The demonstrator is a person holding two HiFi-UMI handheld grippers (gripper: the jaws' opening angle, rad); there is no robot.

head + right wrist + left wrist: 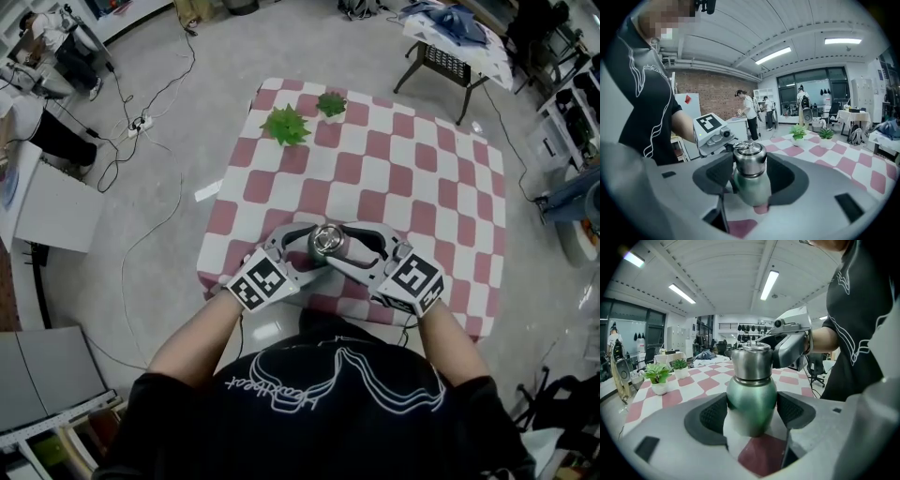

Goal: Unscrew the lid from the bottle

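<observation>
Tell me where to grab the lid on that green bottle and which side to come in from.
Grip the lid by its round steel side wall, above the neck where the green bottle narrows. Come in level from the right, since the left gripper clamps the body from the other side. The right gripper sits just so, pads on the lid.

The bottle (327, 246) stands on the table (450, 234) near its front edge, two plants (285, 125) (330, 104) far behind it.
</observation>
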